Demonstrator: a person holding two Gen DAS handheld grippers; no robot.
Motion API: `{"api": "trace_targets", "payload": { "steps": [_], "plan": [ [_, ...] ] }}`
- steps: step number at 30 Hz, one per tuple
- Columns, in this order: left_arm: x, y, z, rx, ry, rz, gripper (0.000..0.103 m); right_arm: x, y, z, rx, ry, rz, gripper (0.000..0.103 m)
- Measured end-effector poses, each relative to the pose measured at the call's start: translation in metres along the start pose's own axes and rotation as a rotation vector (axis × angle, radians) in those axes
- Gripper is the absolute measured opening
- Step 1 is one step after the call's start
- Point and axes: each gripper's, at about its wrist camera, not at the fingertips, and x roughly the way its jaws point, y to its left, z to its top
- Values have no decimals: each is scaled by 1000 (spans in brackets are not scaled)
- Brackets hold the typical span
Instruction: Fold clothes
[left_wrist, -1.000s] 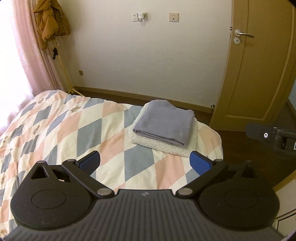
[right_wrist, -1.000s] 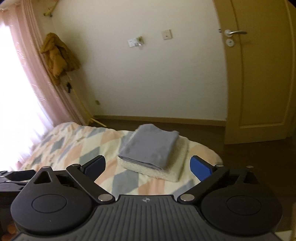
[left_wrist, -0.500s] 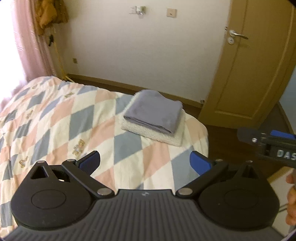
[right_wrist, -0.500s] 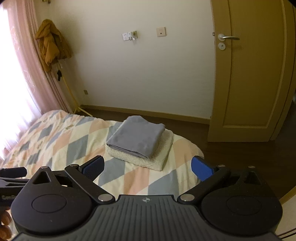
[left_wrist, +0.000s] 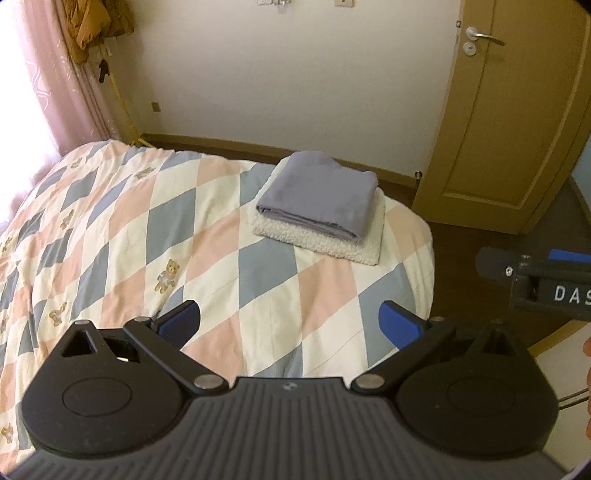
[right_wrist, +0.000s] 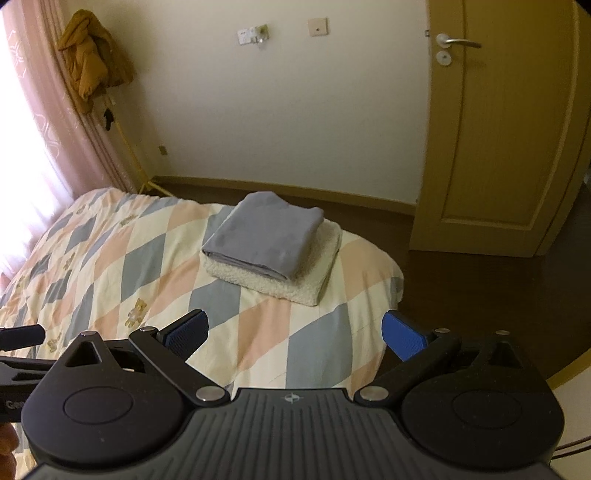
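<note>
Spreading wide with nothing between them, the jaws of the left gripper (left_wrist: 290, 325) and right gripper (right_wrist: 293, 332) are held above the bed (left_wrist: 122, 236); further away, a folded grey cloth (left_wrist: 319, 194) is laid on a folded white towel (left_wrist: 325, 245) near the bed's far corner.

Item count: one bed (left_wrist: 110, 206) with a diamond-pattern cover; two folded items stacked on it, one grey garment (left_wrist: 317, 195) over one white fleece piece (left_wrist: 332, 247); one door (left_wrist: 517, 129); one brown jacket (right_wrist: 92, 70); two claws, left claw (left_wrist: 290, 325), right claw (right_wrist: 295, 332).
</note>
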Motion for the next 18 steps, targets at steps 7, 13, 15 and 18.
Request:
{"api": "trace_targets", "payload": {
  "steps": [7,13,15,18],
  "plan": [
    [19,-3,11,-31,29,66,102,21,-2,18,-31,33,35,103],
    [37,-11,28,-56,49,91,102,49,-13,33,-56,89,50,103],
    [44,-14,34,-61,56,97,102,57,-17,39,-67,100,55,103],
    [56,-19,44,-67,70,108,102,69,-24,49,-80,115,60,103]
  ]
}}
